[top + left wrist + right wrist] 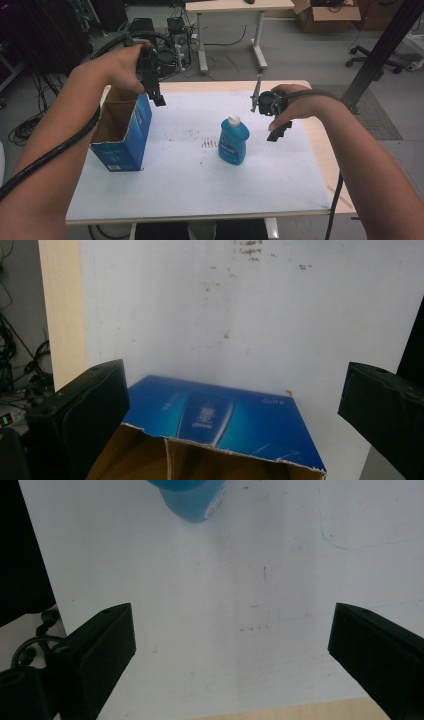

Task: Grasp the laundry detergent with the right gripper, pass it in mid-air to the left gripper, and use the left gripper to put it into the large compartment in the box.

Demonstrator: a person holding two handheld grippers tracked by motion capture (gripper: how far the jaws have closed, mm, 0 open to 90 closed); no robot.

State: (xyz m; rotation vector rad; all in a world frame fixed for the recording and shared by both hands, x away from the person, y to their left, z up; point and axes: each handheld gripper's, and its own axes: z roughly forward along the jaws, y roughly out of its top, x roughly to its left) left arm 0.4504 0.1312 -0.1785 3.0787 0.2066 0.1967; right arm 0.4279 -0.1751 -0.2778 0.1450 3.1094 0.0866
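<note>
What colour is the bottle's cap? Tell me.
White: the cap tops a blue bottle, clearest in the high view.

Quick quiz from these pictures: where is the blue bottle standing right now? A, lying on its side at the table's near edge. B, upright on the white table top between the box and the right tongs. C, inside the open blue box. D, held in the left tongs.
B: the blue bottle stands upright on the table, apart from the blue box and the right tongs.
</note>
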